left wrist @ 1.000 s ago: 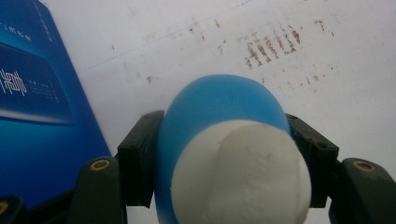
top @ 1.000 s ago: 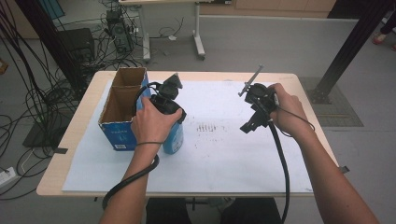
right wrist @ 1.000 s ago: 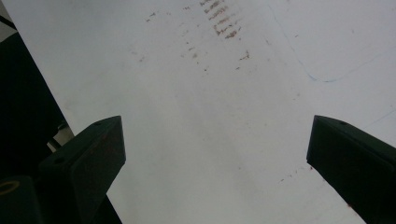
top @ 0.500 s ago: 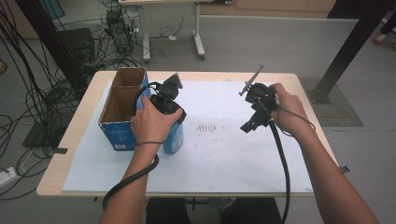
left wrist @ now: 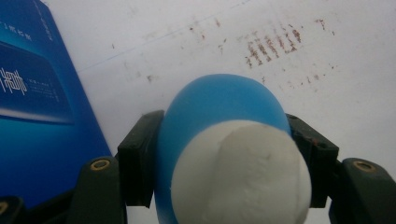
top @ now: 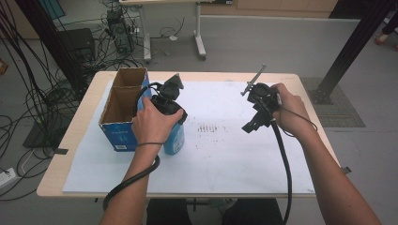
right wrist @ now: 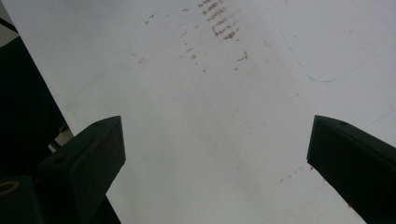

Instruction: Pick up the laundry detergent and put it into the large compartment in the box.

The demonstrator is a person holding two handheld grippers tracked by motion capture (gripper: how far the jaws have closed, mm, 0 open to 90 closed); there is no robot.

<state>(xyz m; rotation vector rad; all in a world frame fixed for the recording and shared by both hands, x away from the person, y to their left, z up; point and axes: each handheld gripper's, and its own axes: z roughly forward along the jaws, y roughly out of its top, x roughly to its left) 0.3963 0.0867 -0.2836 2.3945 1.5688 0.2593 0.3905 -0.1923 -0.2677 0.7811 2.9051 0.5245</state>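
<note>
Spreading under everything is the white paper sheet (top: 225, 154), matte and marked with rusty-brown streaks, over the wooden table (top: 61, 154). Next, the open blue cardboard box (top: 123, 101), square-edged, stands just beside my catch. My left gripper (left wrist: 224, 154) pinches the smooth, rounded blue bottle (top: 174, 138) with its white cap (left wrist: 243, 172), upright on the sheet. My right gripper (right wrist: 217, 154) hovers with jaws spread wide, holding nothing. I judge the grasp done (boxing it probably remains).
</note>
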